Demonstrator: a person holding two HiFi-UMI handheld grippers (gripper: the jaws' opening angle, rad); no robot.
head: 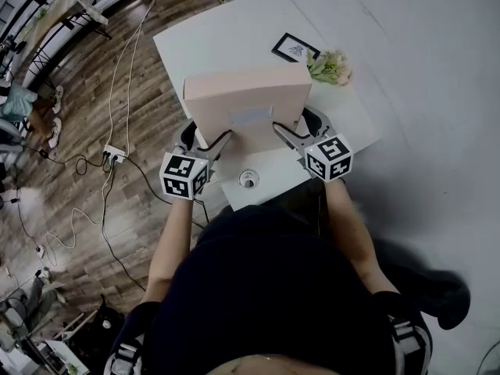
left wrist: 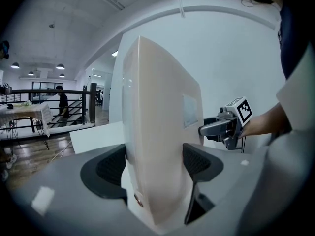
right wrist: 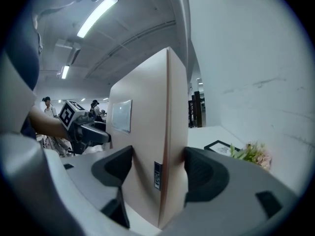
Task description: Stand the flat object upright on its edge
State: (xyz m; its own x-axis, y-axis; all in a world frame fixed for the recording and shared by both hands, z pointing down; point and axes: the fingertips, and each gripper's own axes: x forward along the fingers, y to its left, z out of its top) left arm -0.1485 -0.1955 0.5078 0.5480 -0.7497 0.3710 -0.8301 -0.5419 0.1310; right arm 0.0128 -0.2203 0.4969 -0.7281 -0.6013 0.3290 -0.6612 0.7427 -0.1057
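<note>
Pink-beige card, the flat box (head: pixel 246 100): it's upright now, broad face toward you, held over the near half of the white table (head: pixel 226 33).

- Left gripper (left wrist: pixel 153 163): jaws pinching the box's left side edge, pads against both faces.
- Right gripper (right wrist: pixel 156 168): same on the right side edge, pads pressed to both faces, near a small dark label.
- Lower edge: I can't tell whether it touches the tabletop (the grippers and the box itself cover it in the head view).
- Beyond the box: a black picture frame (head: pixel 295 49) and a bunch of flowers (head: pixel 330 67), near its far right corner.

Risks, as I judge them:
- The bottom edge is narrow. Let go with any lean and the box likely tips flat.
- Falling away from you, it could land on the frame and flowers.
- Open one side before the other and the held side may twist it.
- It stands close to the table's near edge; a slide toward you could drop it off.
</note>
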